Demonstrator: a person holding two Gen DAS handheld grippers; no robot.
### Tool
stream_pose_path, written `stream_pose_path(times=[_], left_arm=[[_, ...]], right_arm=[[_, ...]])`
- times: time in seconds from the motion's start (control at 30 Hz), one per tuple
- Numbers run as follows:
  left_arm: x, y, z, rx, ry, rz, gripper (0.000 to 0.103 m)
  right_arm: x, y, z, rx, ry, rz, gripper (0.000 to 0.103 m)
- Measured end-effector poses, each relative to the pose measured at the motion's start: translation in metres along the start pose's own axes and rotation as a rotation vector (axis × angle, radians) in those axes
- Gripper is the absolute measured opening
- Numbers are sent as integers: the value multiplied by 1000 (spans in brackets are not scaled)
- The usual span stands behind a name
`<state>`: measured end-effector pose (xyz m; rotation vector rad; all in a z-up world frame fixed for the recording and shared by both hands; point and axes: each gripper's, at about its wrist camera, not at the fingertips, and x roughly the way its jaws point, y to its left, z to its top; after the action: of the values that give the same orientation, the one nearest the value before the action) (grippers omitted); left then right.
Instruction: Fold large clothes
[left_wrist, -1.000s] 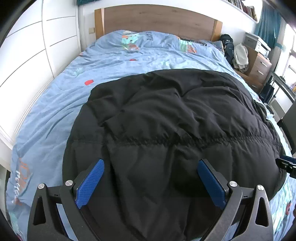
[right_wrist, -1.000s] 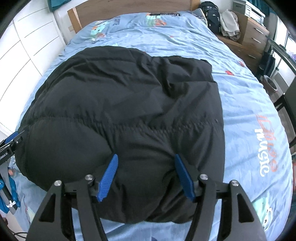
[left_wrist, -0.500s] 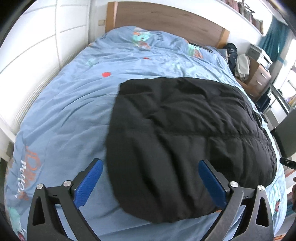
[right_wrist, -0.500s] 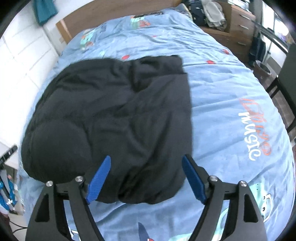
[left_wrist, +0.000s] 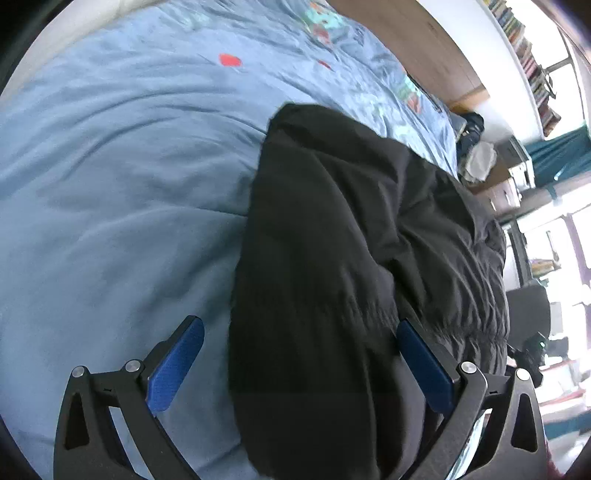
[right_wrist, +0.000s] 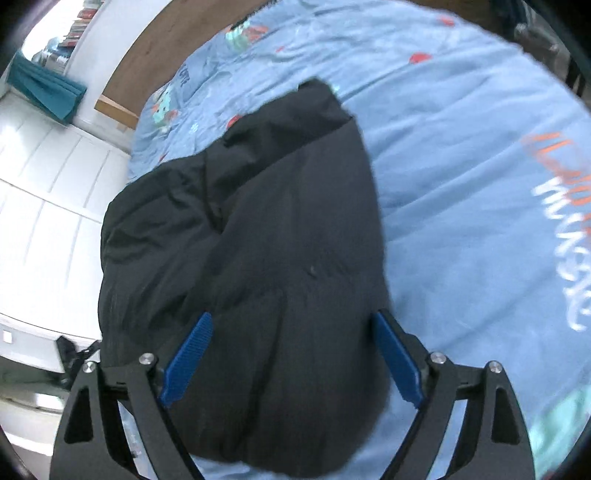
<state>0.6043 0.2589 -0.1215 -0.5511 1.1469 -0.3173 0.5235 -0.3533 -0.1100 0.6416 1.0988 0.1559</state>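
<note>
A black padded jacket (left_wrist: 351, 251) lies folded into a thick bundle on the blue bed cover (left_wrist: 118, 177). My left gripper (left_wrist: 299, 354) is open and empty, hovering over the jacket's left edge near the bed's foot. The jacket also shows in the right wrist view (right_wrist: 266, 236). My right gripper (right_wrist: 291, 350) is open and empty above the jacket's near right edge, with bare blue cover (right_wrist: 480, 184) to its right.
A wooden headboard (left_wrist: 417, 48) stands at the far end. A nightstand with drawers (left_wrist: 506, 188) and a dark bag (left_wrist: 471, 127) sit beside the bed. White wardrobe doors (right_wrist: 40, 192) line the other side. A dark chair (left_wrist: 528, 306) stands at the right.
Both grippers have swung outward and tilted, the left to the left and the right to the right. The jacket now sits at an angle in each view. Both stay open.
</note>
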Motion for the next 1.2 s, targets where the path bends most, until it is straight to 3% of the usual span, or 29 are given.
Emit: stream_pose_path(times=[0.3, 0.47, 0.73, 1.2], left_arm=[[46, 11, 10, -72, 35, -97, 102], [57, 15, 13, -100, 47, -151, 102], [64, 20, 0, -161, 58, -304, 102], [76, -4, 3, -181, 92, -228, 102]], right_arm=[[60, -23, 27, -22, 103, 140, 103], [85, -21, 32, -32, 157, 204, 103], [113, -16, 31, -37, 189, 283, 103], [134, -7, 32, -54, 170, 302, 103]])
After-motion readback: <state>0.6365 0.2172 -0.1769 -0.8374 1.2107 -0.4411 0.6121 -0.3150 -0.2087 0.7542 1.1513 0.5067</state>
